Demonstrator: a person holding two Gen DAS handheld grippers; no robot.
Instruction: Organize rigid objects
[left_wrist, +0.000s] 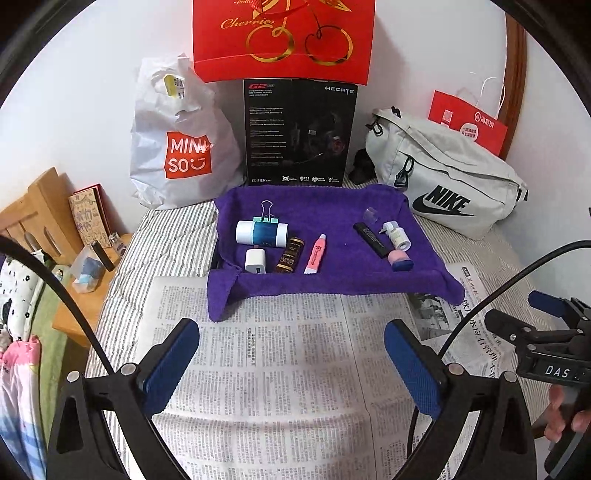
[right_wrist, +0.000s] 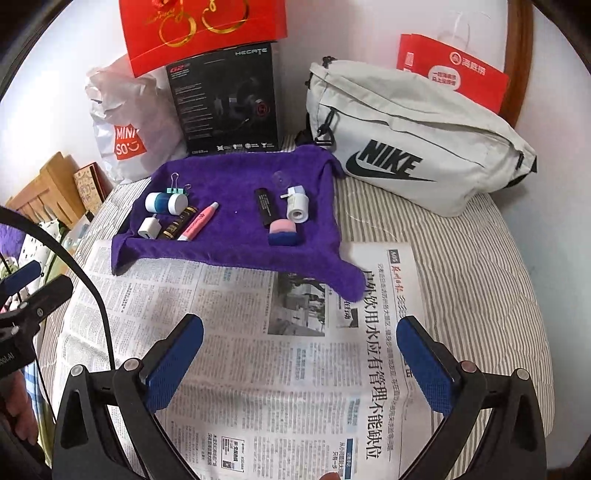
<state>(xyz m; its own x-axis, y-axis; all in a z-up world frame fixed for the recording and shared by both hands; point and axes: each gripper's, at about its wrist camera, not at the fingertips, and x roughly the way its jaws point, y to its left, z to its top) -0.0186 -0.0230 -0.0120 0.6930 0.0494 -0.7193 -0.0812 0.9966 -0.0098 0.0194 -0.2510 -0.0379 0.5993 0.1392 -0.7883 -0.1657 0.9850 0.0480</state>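
Note:
A purple towel-lined tray (left_wrist: 332, 280) (right_wrist: 221, 258) sits on newspaper on the bed. Its left side holds a white-and-teal cylinder (left_wrist: 261, 232) (right_wrist: 166, 202), a teal binder clip (left_wrist: 266, 214), a white charger plug (left_wrist: 255, 261) (right_wrist: 148, 228), a dark gold-lettered tube (left_wrist: 290, 255) (right_wrist: 179, 223) and a pink tube (left_wrist: 315, 254) (right_wrist: 197, 221). Its right side holds a black stick (left_wrist: 371, 240) (right_wrist: 263, 206), a small white bottle (left_wrist: 397, 236) (right_wrist: 297, 206), a clear cap (left_wrist: 370, 214) and a pink-and-blue sponge (left_wrist: 400, 260) (right_wrist: 285, 233). My left gripper (left_wrist: 291, 354) and right gripper (right_wrist: 300, 350) are open and empty over the newspaper, short of the tray.
Newspaper (left_wrist: 280, 376) (right_wrist: 258, 369) covers the striped bedding. Behind the tray stand a Miniso bag (left_wrist: 177, 147), a black headset box (left_wrist: 299, 133), a red gift bag (left_wrist: 284, 37) and a white Nike bag (right_wrist: 417, 136). A wooden bedside table (left_wrist: 74, 266) stands left.

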